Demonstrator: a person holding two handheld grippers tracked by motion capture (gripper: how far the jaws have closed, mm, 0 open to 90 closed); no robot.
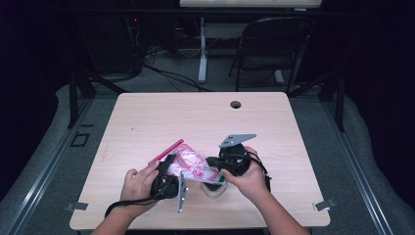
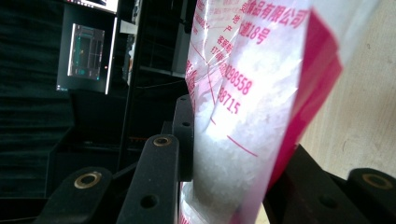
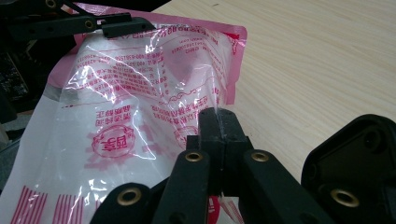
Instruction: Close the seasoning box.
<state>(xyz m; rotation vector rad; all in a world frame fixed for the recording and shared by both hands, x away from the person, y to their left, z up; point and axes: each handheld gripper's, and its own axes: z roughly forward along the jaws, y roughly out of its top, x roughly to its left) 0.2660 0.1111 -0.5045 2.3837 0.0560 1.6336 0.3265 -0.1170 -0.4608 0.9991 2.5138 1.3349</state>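
Fingers: left gripper (image 1: 169, 164) clamped across the filled part of a clear plastic bag with pink-red print and white granules (image 1: 188, 164); right gripper (image 3: 218, 122) pinched fully together on the film near the bag's other end.
Bag: held between both grippers just above the near middle of the pale wood-grain table (image 1: 195, 117), its pink sealed edge (image 1: 166, 151) pointing to the far left.
Beneath: a small pale object with a green patch (image 1: 215, 187), identity unclear.
Handling, as judged: keep both grips steady, pull evenly, avoid twisting thin film; the loose granules may shift and slip the left hold.
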